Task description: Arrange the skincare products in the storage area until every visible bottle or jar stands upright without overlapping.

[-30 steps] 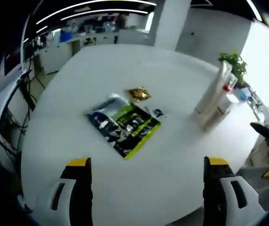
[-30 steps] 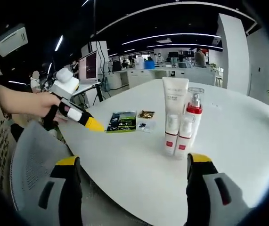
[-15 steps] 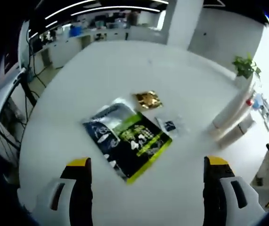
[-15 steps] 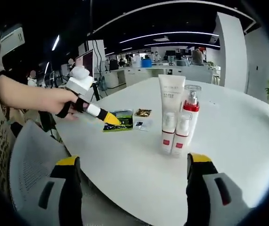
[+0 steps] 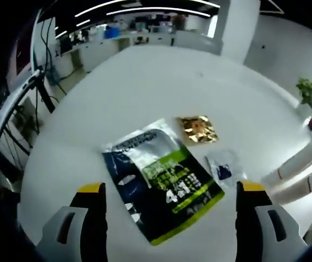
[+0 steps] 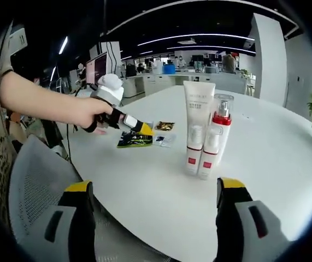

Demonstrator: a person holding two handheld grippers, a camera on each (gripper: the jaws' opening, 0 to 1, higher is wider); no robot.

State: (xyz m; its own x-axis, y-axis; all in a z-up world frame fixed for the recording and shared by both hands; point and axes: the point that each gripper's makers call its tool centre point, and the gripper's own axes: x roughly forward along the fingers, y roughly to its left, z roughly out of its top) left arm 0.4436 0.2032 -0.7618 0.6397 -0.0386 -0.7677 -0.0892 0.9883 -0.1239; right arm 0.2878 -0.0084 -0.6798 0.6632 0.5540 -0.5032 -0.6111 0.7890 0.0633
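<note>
A dark and green sachet pack (image 5: 164, 183) lies flat on the white table, right ahead of my left gripper (image 5: 169, 191), whose yellow-tipped jaws stand wide apart just above it. A gold foil sachet (image 5: 198, 129) and a small clear sachet (image 5: 224, 170) lie beyond it. In the right gripper view a white tube (image 6: 196, 126) and a red-capped pump bottle (image 6: 215, 139) stand upright side by side, with two small bottles at their base. My right gripper (image 6: 156, 191) hangs open well in front of them. The left gripper (image 6: 124, 121), in a person's hand, hovers over the green pack (image 6: 134, 140).
The round white table (image 6: 265, 164) has bare surface around the products. A grey mesh chair (image 6: 30, 191) sits by its near edge. A potted plant (image 5: 310, 94) stands at the far side. Desks and monitors fill the office behind.
My left gripper has moved forward and down over the green pack, which now looks larger. In the right gripper view the hand has reached further in over the sachets.
</note>
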